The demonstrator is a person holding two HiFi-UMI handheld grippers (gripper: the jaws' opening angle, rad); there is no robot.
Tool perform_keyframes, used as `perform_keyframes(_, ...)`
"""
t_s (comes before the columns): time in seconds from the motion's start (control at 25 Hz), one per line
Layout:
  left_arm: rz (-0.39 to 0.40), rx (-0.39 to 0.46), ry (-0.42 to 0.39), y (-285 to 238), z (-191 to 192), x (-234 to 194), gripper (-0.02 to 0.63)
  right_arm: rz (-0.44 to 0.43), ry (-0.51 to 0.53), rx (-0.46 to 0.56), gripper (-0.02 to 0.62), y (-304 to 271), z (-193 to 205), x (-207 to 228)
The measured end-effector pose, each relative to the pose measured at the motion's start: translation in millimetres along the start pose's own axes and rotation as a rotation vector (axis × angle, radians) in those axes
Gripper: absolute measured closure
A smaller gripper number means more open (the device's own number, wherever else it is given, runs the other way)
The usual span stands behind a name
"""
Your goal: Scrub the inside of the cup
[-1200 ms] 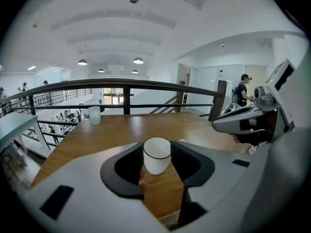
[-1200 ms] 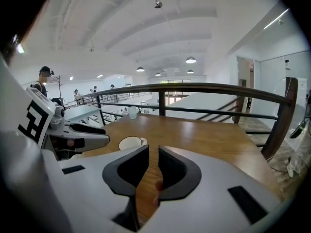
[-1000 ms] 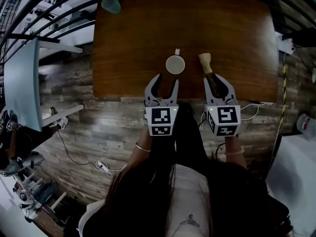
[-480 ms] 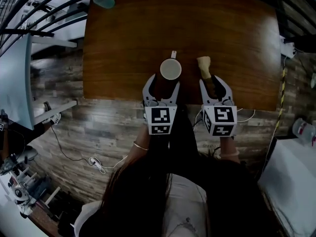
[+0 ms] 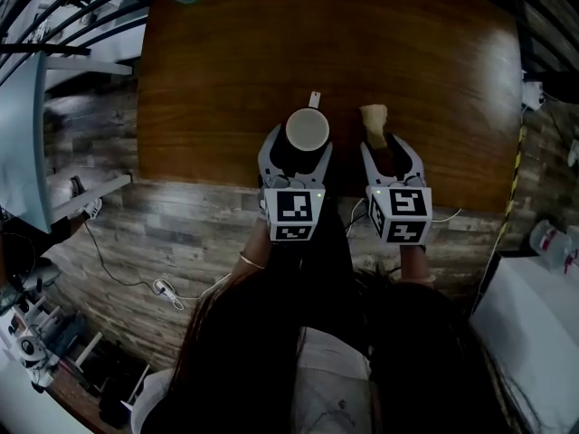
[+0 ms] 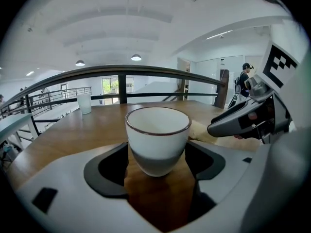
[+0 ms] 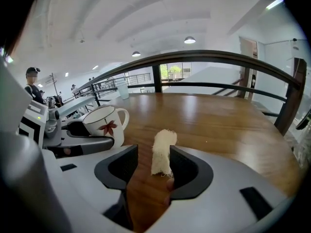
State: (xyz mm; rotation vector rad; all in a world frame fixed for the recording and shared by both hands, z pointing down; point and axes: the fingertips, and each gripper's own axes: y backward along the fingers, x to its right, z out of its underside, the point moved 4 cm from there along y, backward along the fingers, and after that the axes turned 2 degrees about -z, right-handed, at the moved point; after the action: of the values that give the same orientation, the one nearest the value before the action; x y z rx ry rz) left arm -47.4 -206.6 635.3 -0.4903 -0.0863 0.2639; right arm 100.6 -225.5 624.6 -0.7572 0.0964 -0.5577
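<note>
My left hand-held gripper [image 5: 299, 145], jaws just opening, stands spread around the cup [image 6: 156, 135]. My right hand-held gripper [image 5: 384, 148] is likewise spread around the scrubber [image 7: 163, 152]. I'd centre each before squeezing gently.

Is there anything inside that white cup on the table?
From above, the cup looks empty: only its pale inside shows. The left gripper view sees just the upper inner wall; the near rim hides the bottom. The scrubber lies beside it, not in it.

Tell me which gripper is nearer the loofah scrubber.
Right. The right gripper, jaws just opened wider, straddles the loofah scrubber without gripping it; the left gripper, jaws likewise just opened, straddles the white cup beside it.
</note>
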Motion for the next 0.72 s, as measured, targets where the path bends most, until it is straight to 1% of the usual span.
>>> perform_keyframes(0.48, -0.003, 0.011, -0.003, -16, -3, 1, 0.219, -0.008, -0.011, -0.045, 0.375, -18, 10, 8)
perform_keyframes(0.72, -0.025, 0.001, 0.002, -24, -3, -1, 0.199, -0.016, -0.018, -0.065, 0.367, -27, 13, 9)
